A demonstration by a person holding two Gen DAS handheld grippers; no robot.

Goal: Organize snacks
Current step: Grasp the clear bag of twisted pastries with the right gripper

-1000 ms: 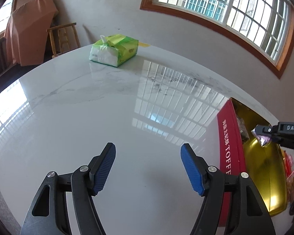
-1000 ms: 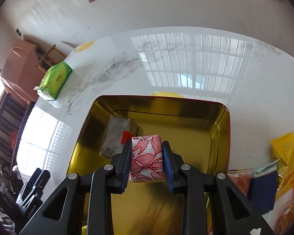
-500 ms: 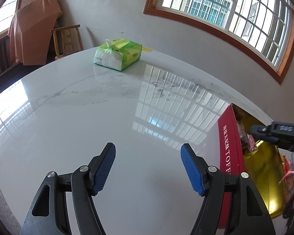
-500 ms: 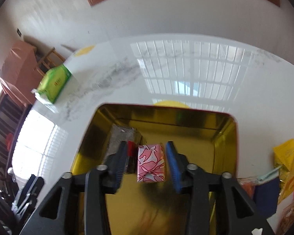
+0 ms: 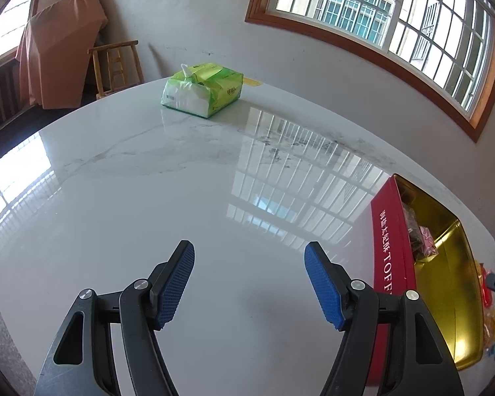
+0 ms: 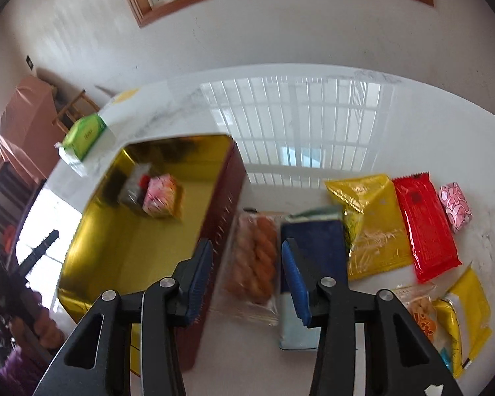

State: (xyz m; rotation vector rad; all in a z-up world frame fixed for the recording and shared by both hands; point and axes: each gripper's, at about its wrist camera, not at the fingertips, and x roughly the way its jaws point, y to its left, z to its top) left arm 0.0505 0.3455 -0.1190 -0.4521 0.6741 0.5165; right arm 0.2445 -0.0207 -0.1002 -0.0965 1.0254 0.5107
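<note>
Right wrist: right gripper [image 6: 247, 264] tilted, over twist pack [image 6: 255, 260] beside tin [image 6: 224, 204], fingers half-open, empty. Left gripper [image 5: 249, 280] level above table [image 5: 148, 198], wide open, empty.

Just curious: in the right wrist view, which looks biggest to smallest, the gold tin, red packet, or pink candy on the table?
1. Gold tin
2. Red packet
3. Pink candy

The right gripper [image 6: 247, 264], which a second ago was clamped on the pink-wrapped snack [image 6: 160, 196] above the gold tin [image 6: 115, 264], has let it go; the snack now lies on the tin floor beside a clear-wrapped packet [image 6: 133, 188]. That gripper has since swung right, jaws apart and empty, over the twisted-pastry pack [image 6: 255, 260] outside the tin wall.
</note>
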